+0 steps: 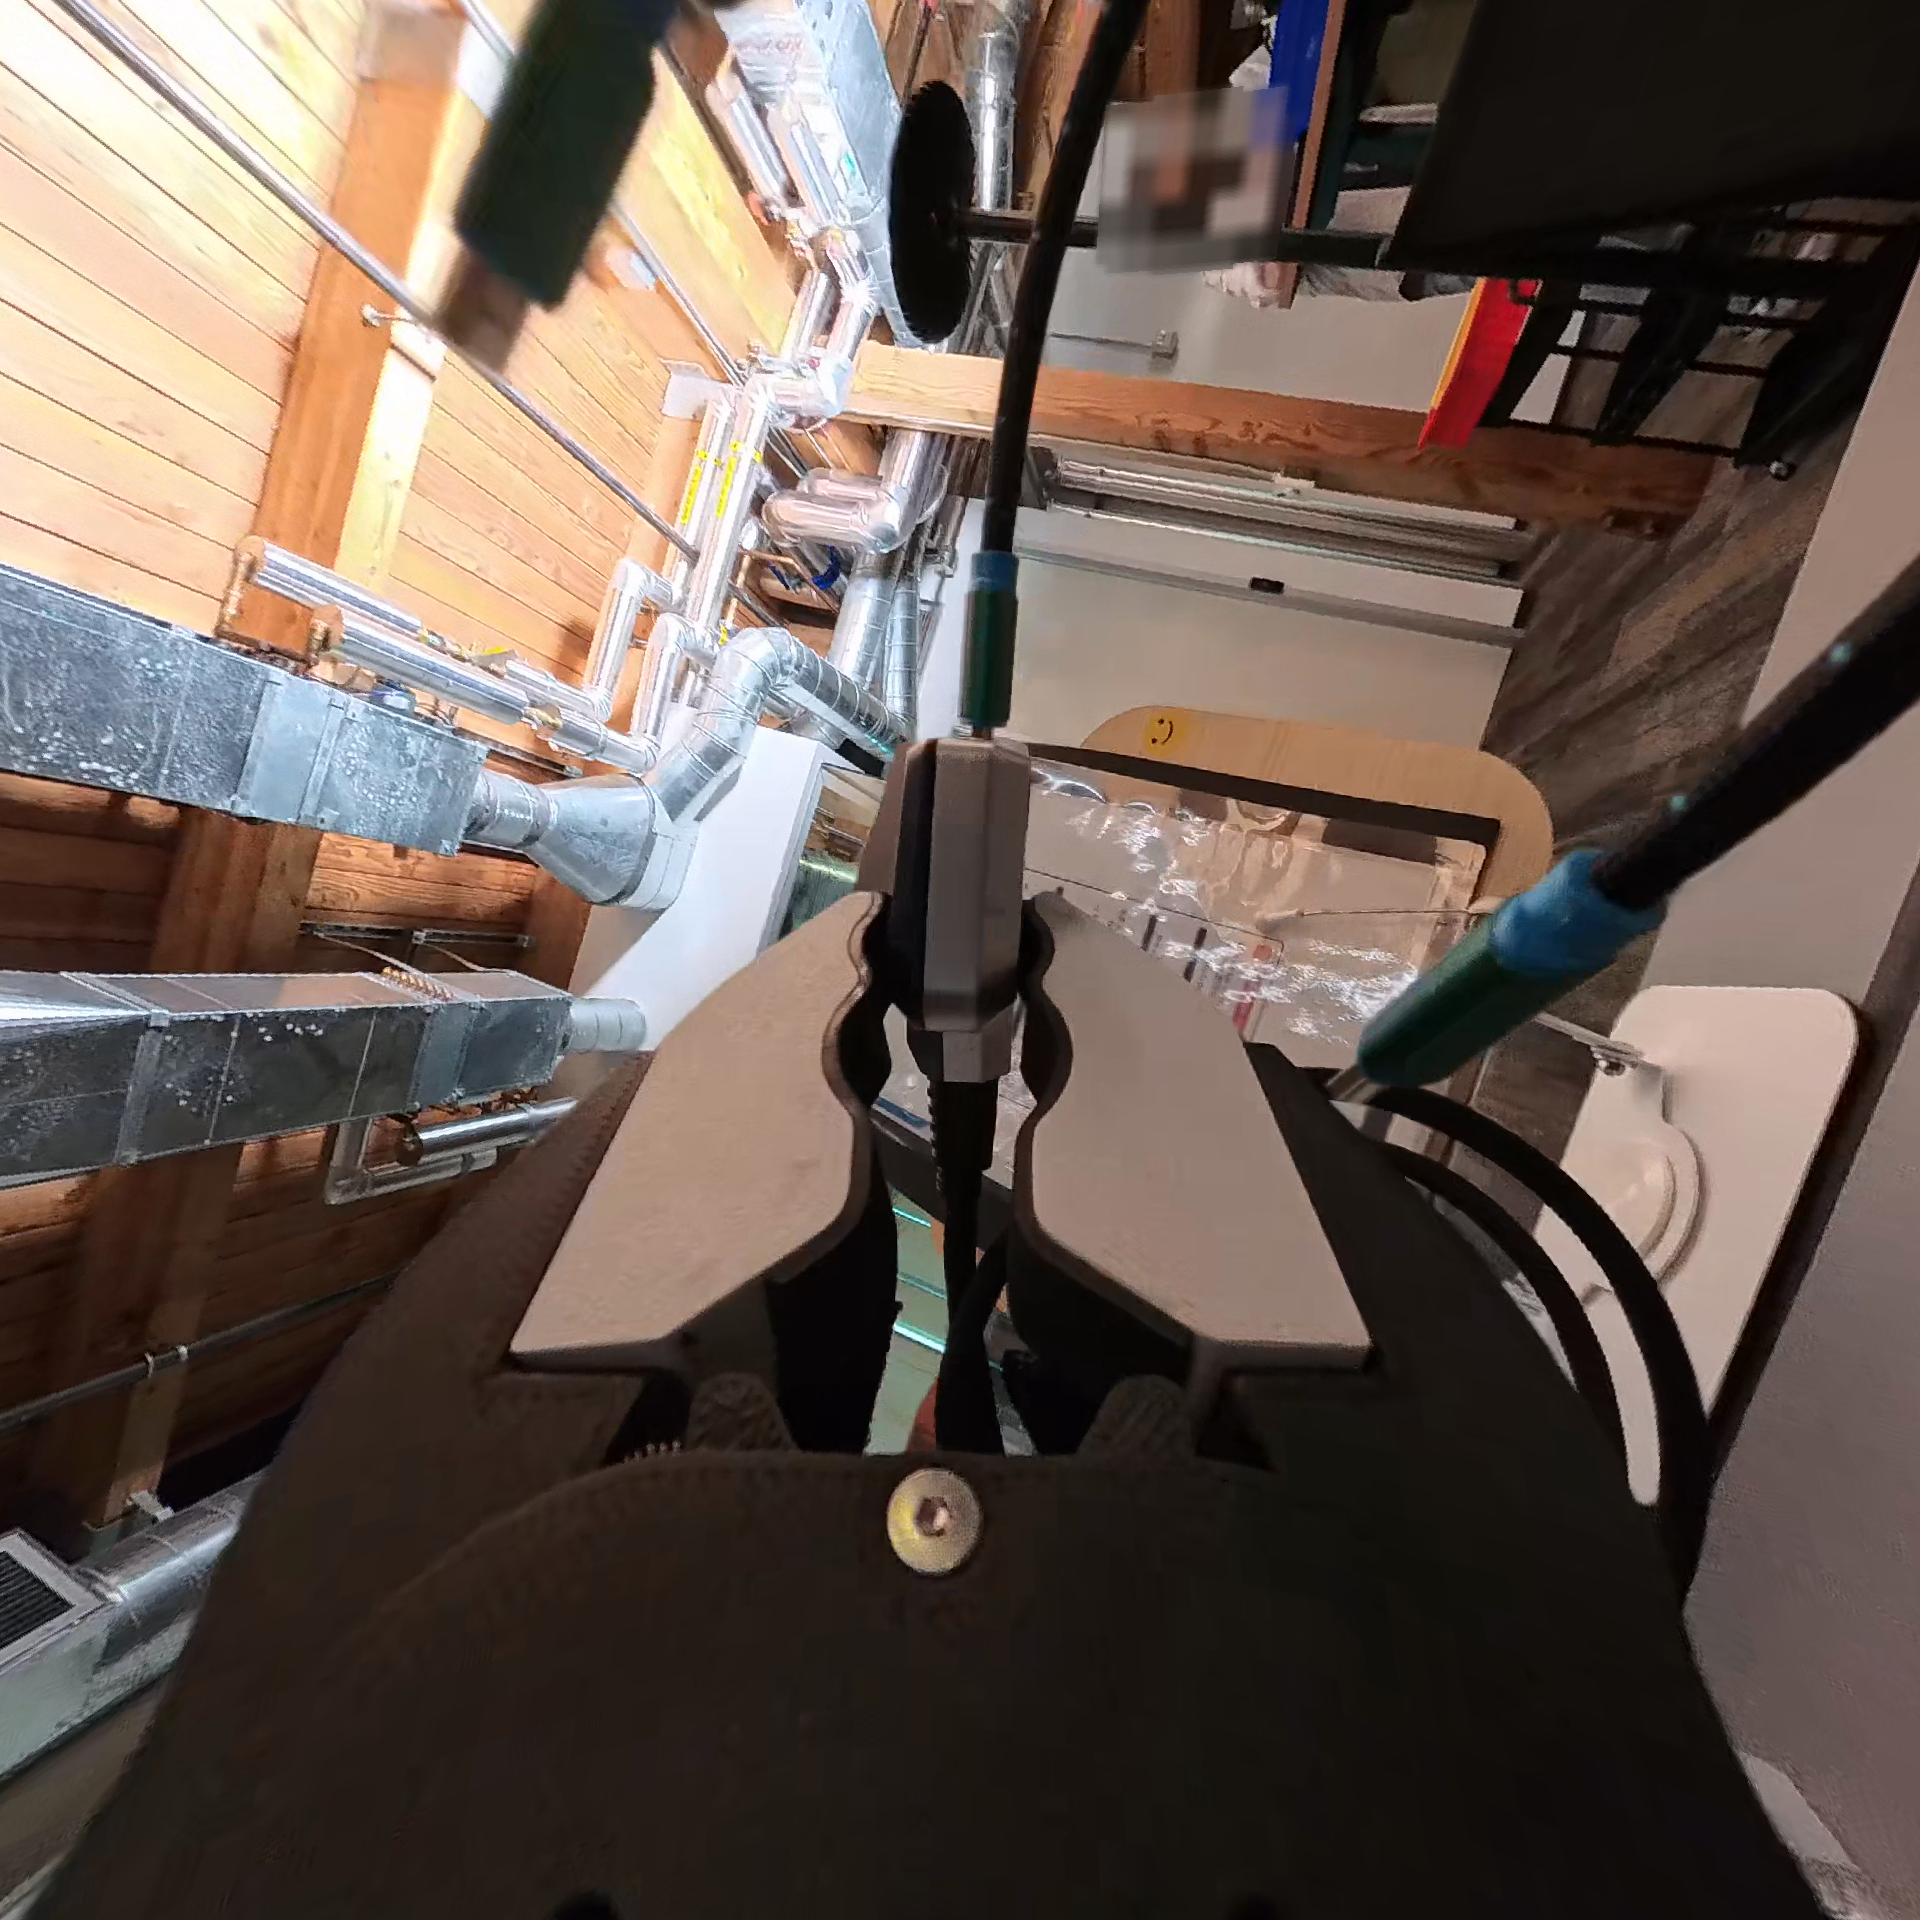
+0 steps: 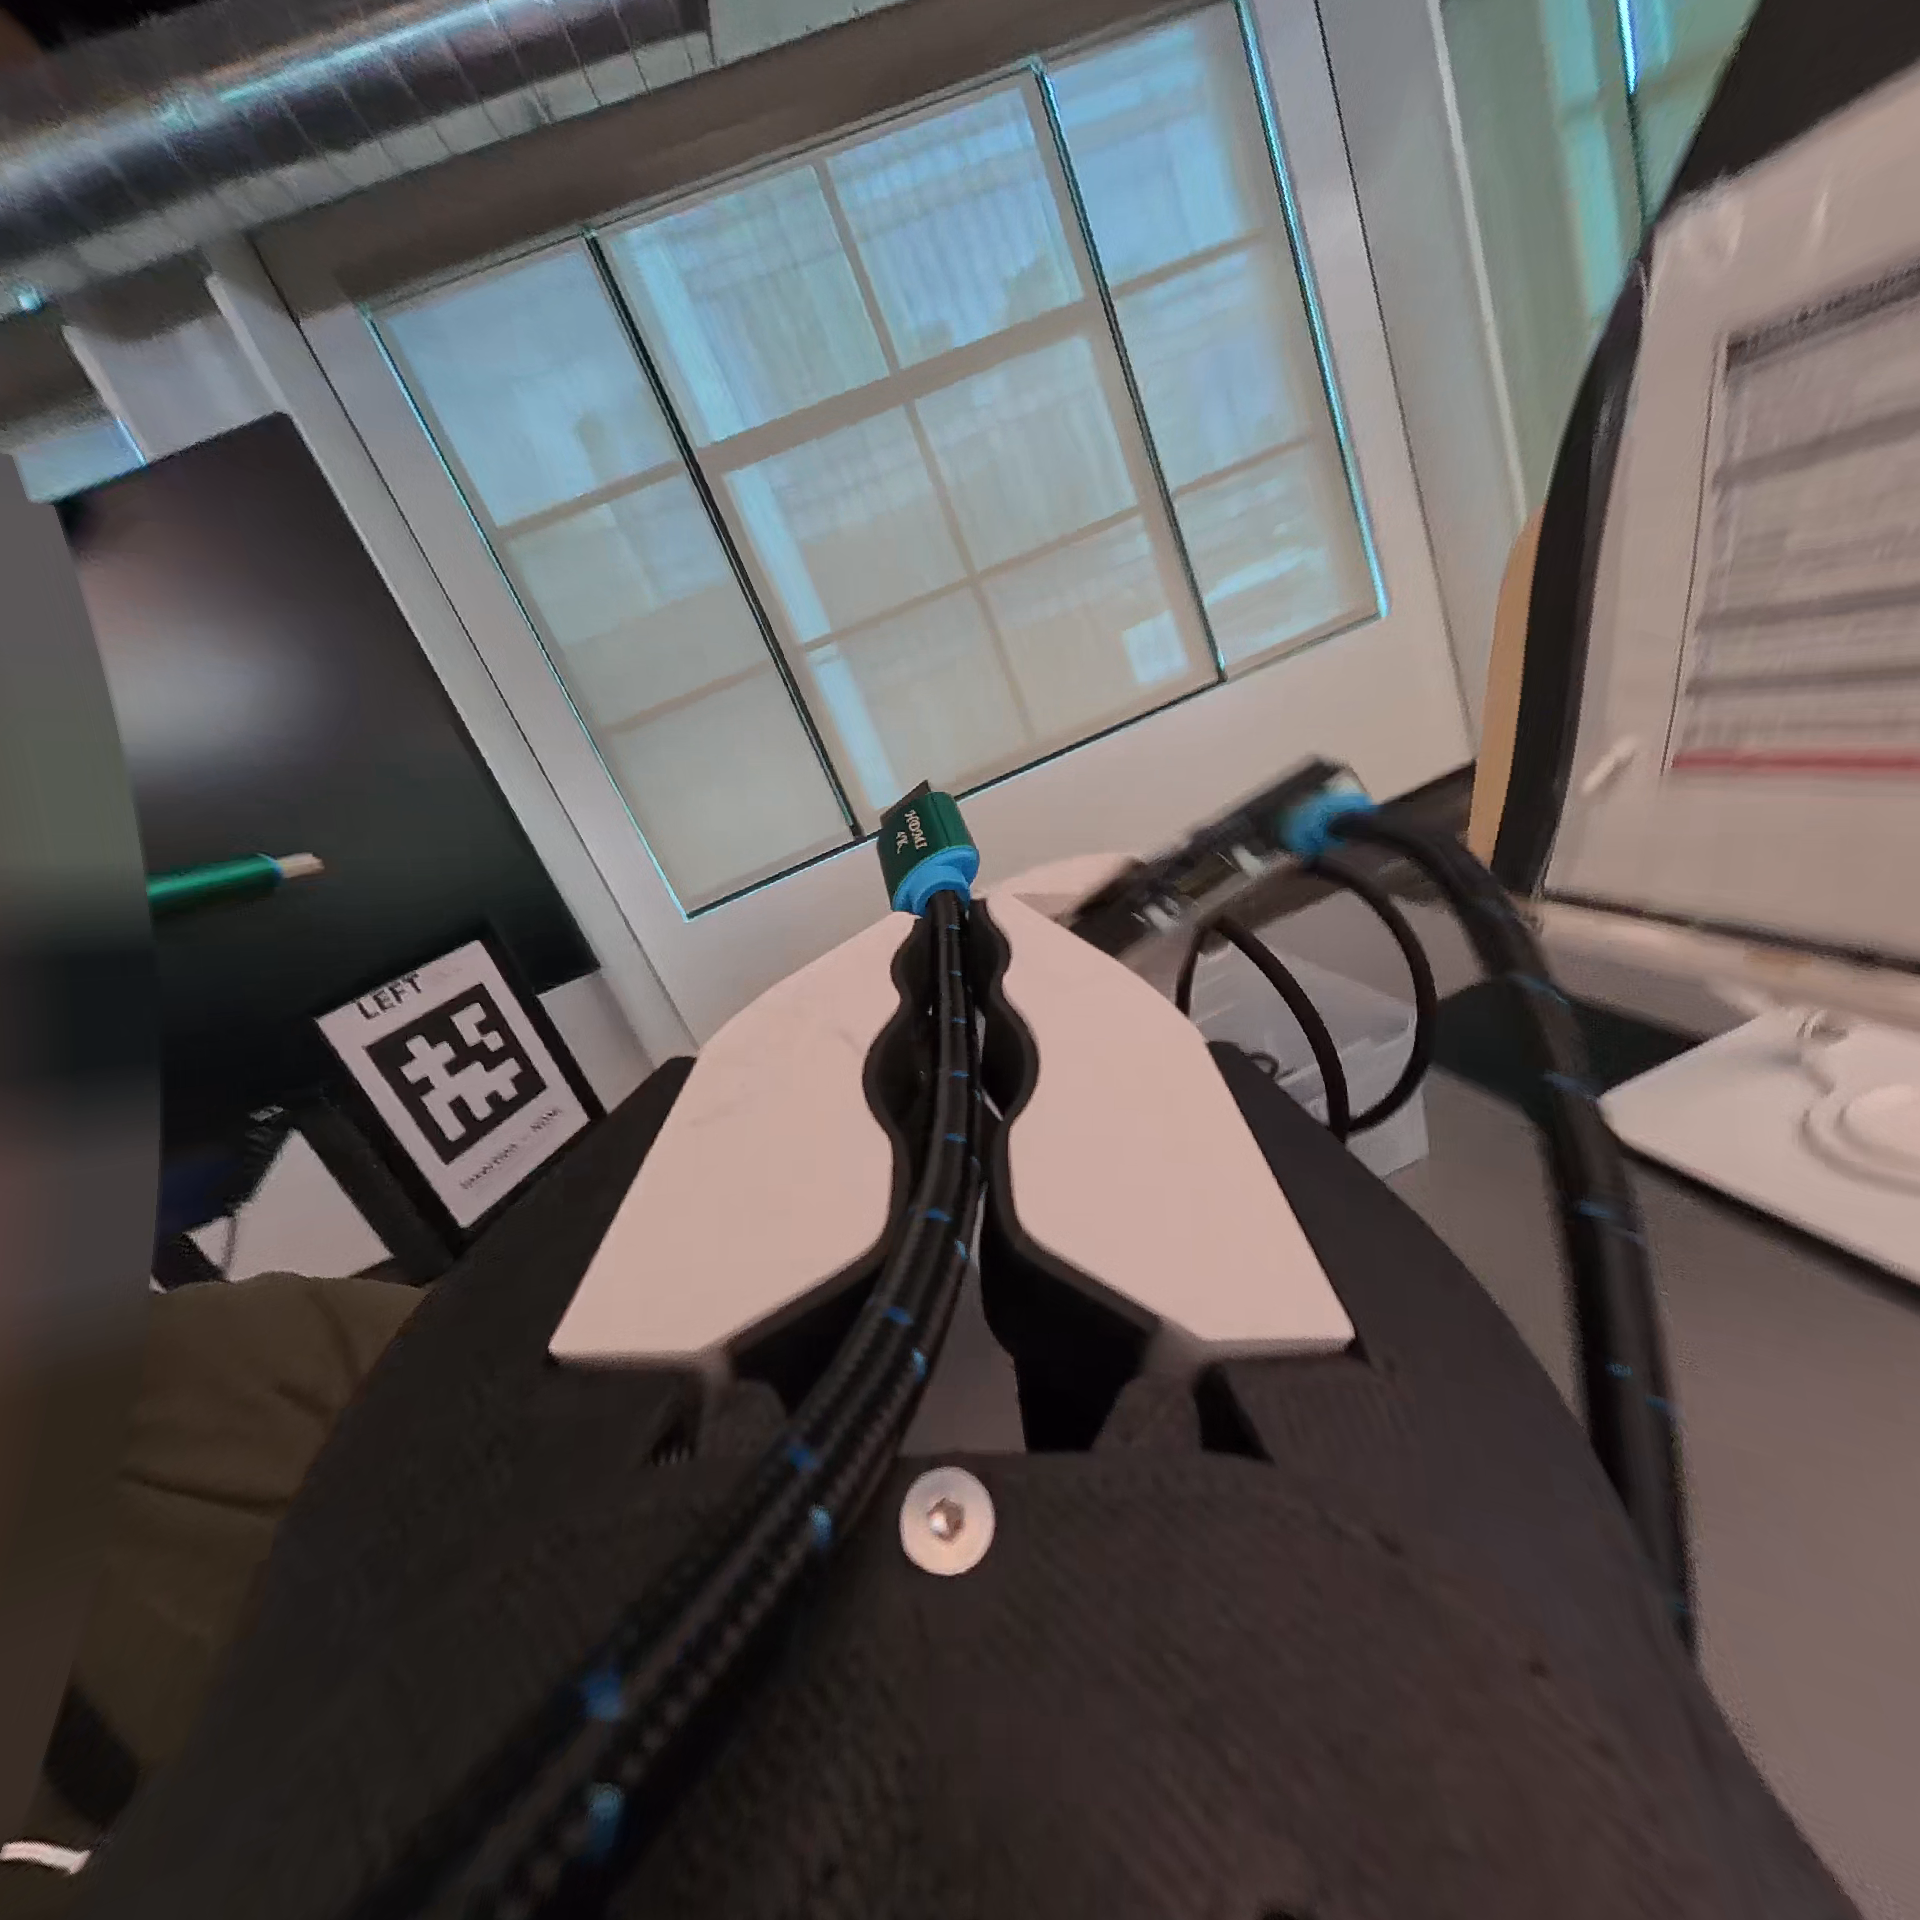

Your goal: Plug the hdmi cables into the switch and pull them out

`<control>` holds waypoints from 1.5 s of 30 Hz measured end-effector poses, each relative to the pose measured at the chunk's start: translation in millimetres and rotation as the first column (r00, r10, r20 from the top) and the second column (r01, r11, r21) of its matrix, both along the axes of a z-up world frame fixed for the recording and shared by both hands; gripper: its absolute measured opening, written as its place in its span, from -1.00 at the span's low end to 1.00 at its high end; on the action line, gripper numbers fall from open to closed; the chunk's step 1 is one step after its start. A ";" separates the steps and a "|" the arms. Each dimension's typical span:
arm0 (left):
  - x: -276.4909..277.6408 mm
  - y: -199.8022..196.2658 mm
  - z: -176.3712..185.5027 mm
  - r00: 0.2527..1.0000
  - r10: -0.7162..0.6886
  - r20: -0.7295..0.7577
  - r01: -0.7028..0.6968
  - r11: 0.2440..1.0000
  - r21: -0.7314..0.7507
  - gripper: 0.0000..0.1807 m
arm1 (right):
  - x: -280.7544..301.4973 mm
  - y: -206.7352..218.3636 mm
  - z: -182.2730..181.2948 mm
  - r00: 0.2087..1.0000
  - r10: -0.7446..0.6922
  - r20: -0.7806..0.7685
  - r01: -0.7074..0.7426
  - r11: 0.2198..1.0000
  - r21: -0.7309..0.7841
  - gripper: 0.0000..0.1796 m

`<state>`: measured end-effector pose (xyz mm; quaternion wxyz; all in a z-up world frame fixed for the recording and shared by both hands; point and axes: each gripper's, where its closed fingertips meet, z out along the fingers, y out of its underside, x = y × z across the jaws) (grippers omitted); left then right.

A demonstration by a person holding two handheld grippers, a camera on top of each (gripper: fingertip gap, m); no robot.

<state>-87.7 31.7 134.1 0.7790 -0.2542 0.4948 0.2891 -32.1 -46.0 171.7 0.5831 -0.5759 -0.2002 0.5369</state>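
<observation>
My left gripper [image 1: 951,914] is shut on the grey HDMI switch [image 1: 971,831], seen edge-on, with its own black lead [image 1: 961,1164] running back between the fingers. One green HDMI plug [image 1: 985,665] sits in the switch's far end, its black cable arching up. A second green plug [image 1: 1455,997] with a blue collar hangs free to the right. A third, blurred plug [image 1: 551,156] is at the top left. My right gripper [image 2: 943,925] is shut on a braided black cable [image 2: 935,1091] just behind its green plug [image 2: 920,836], held up in the air.
In the right wrist view, another blue-collared plug [image 2: 1314,826] meets a blurred box [image 2: 1216,852] on the table, beside a looped thin cable [image 2: 1309,1018]. A free green plug [image 2: 234,878] shows at left. A marker card [image 2: 457,1081], window [image 2: 883,499] and white stand [image 2: 1766,1143] surround.
</observation>
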 end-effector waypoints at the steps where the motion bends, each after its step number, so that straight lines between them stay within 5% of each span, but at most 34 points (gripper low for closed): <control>1: 0.4 -1.7 0.8 1.000 -0.008 0.003 0.008 1.000 0.009 -0.77 | -0.4 4.8 -4.6 1.000 0.001 0.002 -0.001 1.000 -0.019 -0.93; 21: 15.7 -28.3 -1.7 0.994 -0.098 -0.046 0.102 0.990 0.095 -0.77 | 17.3 41.9 -45.4 0.987 -0.087 0.136 0.107 0.984 -0.141 -0.93; 36: 28.9 -48.5 -12.3 0.971 -0.213 -0.110 0.222 0.972 0.080 -0.78 | 25.7 21.3 -49.1 0.929 -0.094 0.359 0.116 0.992 -0.041 -0.92; 45: 52.9 -75.1 -28.7 0.934 -0.309 -0.180 0.321 0.946 0.040 -0.78 | 48.7 -2.3 -64.6 0.887 -0.007 0.462 0.083 0.986 -0.144 -0.92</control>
